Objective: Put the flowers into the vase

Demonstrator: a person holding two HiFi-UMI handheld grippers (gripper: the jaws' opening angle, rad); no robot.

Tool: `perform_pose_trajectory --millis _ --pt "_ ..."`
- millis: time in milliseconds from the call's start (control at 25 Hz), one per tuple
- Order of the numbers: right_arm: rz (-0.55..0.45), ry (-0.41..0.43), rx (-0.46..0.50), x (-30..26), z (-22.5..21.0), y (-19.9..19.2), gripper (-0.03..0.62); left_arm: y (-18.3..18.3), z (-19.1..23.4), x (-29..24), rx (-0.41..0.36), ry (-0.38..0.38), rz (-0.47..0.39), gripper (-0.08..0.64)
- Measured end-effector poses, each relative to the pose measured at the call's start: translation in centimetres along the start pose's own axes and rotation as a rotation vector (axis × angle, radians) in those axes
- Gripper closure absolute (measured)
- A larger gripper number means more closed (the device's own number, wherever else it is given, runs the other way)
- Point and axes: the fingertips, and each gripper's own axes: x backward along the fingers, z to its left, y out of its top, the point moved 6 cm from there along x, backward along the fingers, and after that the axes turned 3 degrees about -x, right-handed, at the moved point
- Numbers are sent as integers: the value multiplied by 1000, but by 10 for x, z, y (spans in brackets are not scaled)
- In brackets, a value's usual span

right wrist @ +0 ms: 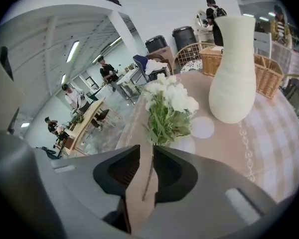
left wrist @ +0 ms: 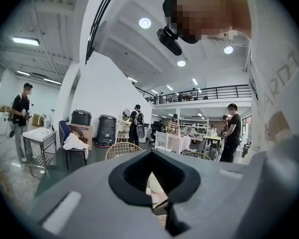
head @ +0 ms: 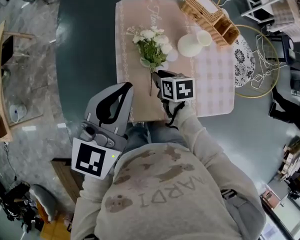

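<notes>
A bunch of white flowers (head: 152, 45) with green leaves lies on the pink cloth (head: 210, 86), its stem pointing toward me. A white vase (head: 192, 44) stands upright just right of the blooms. My right gripper (head: 157, 75) sits at the stem's near end. In the right gripper view the flowers (right wrist: 168, 106) lie straight ahead, the vase (right wrist: 232, 68) stands to their right, and the thin stem runs through the narrow gap of the right gripper (right wrist: 145, 152), whose jaws are slightly apart. My left gripper (head: 125, 87) is held off the table near my body; the left gripper (left wrist: 152, 152) is shut and holds nothing.
A wicker basket (head: 210, 15) stands behind the vase at the cloth's far right. The cloth covers part of a dark round table (head: 90, 49). Wire chairs with patterned cushions (head: 246, 59) stand beyond the table. Several people stand in the room in the left gripper view.
</notes>
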Motion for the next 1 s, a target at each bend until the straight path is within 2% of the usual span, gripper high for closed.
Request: perform_pose_trajectory --millis 240,480,840,1000 --pt "72 44 -96 -29 -13 -1 468 -8 5 -9 7 13 30 560" --pt "133 63 -149 -51 -20 5 466 -14 12 -15 24 31 53 560" --pt "169 92 -223 -65 -22 8 546 -19 19 -17 35 46 62 560" --pt "140 123 -206 -58 -13 13 552 -16 19 -17 27 48 61 560"
